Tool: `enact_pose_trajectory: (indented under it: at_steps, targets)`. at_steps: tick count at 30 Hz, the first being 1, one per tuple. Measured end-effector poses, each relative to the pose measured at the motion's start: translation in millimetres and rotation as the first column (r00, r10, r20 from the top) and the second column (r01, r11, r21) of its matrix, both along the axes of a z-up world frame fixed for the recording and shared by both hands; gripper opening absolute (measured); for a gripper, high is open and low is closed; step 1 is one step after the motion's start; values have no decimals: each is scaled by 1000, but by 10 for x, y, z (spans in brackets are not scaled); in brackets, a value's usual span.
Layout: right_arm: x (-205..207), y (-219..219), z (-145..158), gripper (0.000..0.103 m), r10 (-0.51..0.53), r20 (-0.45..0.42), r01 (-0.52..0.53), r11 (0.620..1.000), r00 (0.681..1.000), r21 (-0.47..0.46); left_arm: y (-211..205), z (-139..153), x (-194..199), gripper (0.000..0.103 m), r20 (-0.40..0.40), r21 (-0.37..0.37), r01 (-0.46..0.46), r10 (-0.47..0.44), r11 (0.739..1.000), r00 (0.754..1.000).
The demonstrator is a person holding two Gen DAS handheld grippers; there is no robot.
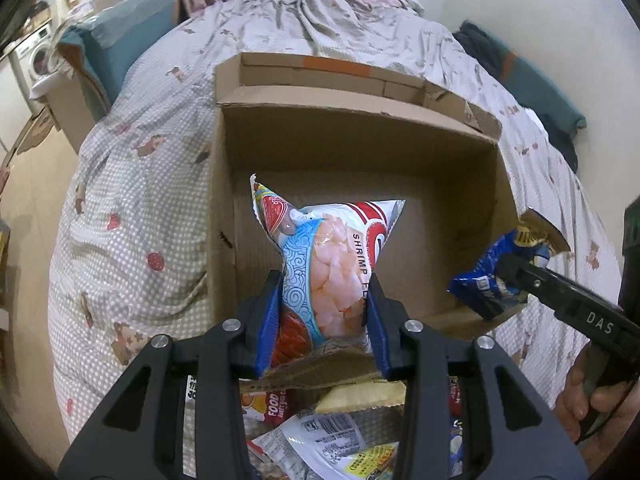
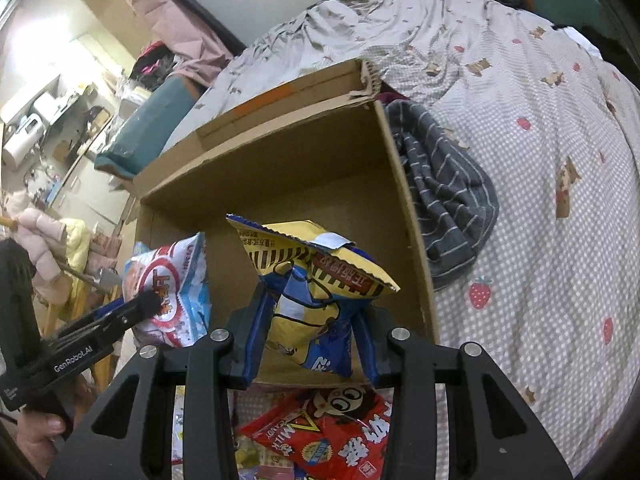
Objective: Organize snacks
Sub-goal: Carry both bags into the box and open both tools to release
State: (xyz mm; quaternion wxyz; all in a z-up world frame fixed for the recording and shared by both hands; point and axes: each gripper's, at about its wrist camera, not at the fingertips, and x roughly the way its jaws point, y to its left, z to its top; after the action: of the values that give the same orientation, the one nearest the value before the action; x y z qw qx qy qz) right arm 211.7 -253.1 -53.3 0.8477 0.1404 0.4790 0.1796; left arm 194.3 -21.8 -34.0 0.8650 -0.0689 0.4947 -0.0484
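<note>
Left wrist view: the left gripper (image 1: 325, 304) has its jaws drawn in narrow on a shrimp chips bag (image 1: 332, 264), the blue pads (image 1: 272, 320) pressing into its lower sides so the bag pinches in at the waist. The bag stands upright over the open box (image 1: 224, 184), whose bare cardboard floor shows behind it. The box sits on a bed (image 1: 132, 184) covered in a checked quilt with bear and strawberry prints. At the right edge the right gripper (image 1: 516, 276) comes in at a slant, held by a hand (image 1: 588, 400), with a blue bag (image 1: 488, 280) in its jaws at the near right corner of the box. Below the left gripper, in front of the box, lies a snack pile (image 1: 332, 428) of loose packets.

Right wrist view: the right gripper (image 2: 314, 320) has its jaws closed narrow on the blue bag (image 2: 312, 296), blue and yellow, its crimped top flaring above the pads. The bag hangs over the box (image 2: 404, 200), near the front wall. To the left, the left gripper (image 2: 148, 304) holds the shrimp chips bag (image 2: 172, 292) over the left side of the box; a hand (image 2: 40, 436) shows at the lower left corner. A striped cloth (image 2: 448, 192) lies against the right outer wall of the box on the bed (image 2: 540, 208). Below the gripper a red packet (image 2: 332, 432) lies on top of the snack pile (image 2: 256, 456).
</note>
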Motion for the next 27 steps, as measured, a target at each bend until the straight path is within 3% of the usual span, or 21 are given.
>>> enact_pose_trajectory:
  at_steps: [12,18,27]
  targets:
    - [15,91,-70,41,45,-29,-45,999,999,-12,39,-18,29,37,8,23,-18,18,1000,1000]
    - [12,103,-65,43,46,-26,-46,999,999,-5,72,-76,30,38,-24,-9,-24,24,1000,999]
    - [6,97,-60,44,41,-19,-41,999,999,12,-53,-2,-28,41,22,52,15,-16,999,1000]
